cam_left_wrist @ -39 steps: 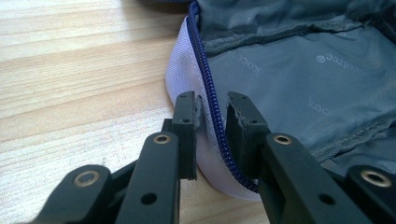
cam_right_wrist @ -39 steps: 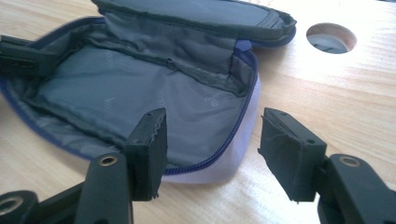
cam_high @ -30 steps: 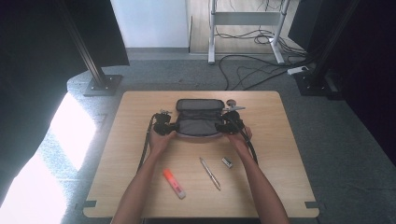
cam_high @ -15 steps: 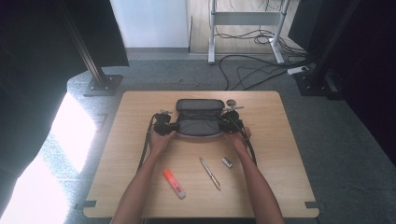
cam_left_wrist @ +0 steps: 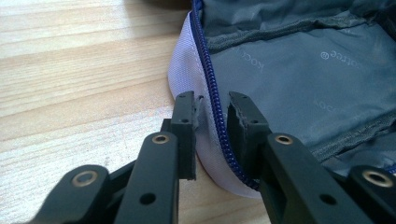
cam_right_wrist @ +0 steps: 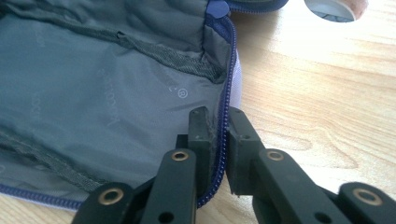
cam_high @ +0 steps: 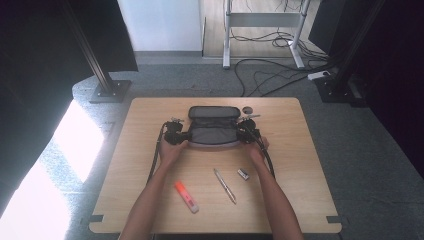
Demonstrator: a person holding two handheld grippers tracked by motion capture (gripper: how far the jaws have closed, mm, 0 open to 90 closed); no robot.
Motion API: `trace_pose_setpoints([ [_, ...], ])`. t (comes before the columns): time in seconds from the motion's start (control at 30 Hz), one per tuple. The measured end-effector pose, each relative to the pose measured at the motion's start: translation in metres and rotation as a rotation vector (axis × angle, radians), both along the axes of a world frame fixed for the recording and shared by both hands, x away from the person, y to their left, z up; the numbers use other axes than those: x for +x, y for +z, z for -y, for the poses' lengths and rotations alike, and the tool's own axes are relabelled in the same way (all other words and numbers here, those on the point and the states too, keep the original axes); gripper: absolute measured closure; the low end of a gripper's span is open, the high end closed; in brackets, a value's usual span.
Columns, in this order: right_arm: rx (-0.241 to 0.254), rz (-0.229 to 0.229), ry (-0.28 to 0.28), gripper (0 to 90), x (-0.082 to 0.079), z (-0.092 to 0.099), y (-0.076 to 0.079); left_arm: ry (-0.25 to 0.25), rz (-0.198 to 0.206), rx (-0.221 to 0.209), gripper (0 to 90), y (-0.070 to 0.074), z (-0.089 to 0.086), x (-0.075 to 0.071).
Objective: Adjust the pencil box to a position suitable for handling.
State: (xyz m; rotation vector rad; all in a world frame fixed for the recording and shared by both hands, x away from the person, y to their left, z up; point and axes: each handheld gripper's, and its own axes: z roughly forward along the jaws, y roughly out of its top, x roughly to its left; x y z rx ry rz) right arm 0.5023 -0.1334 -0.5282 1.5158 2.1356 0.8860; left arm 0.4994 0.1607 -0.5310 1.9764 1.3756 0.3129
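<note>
While pouch (cam_high: 213, 127) lies open at far middle of counter (cam_high: 150, 200), left tool (cam_left_wrist: 211, 122) pinches its left zipper edge; right tool (cam_right_wrist: 215, 133), jaws just closing, clamps right edge. Step: securing both ends. Next: lift evenly or spread without tearing zipper (cam_left_wrist: 212, 84).

An open pouch (cam_high: 213, 128) is lying at the far middle of the table (cam_high: 305, 165), the left gripper (cam_high: 176, 135) sitting at its left edge, the right gripper (cam_high: 247, 131) at its right; nearer the person, a highlighter (cam_high: 186, 196), pen (cam_high: 225, 185) and small clip (cam_high: 243, 174) are lying left to right
</note>
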Motion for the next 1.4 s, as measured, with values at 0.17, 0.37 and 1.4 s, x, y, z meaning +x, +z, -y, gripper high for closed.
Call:
trace_pose_setpoints([
  [0.17,-0.043,0.011,0.010,85.5,-0.001,-0.003,0.000,0.006,-0.005,-0.002,73.1,-0.001,-0.001,0.001],
  [0.37,-0.009,0.005,0.016,86.6,0.000,0.001,0.001,0.001,-0.008,0.003,81.2,0.000,-0.002,0.002],
  [1.4,0.056,0.170,0.040,87.4,-0.027,0.002,0.046,-0.042,0.088,-0.041,87.8,0.057,-0.013,-0.016],
])
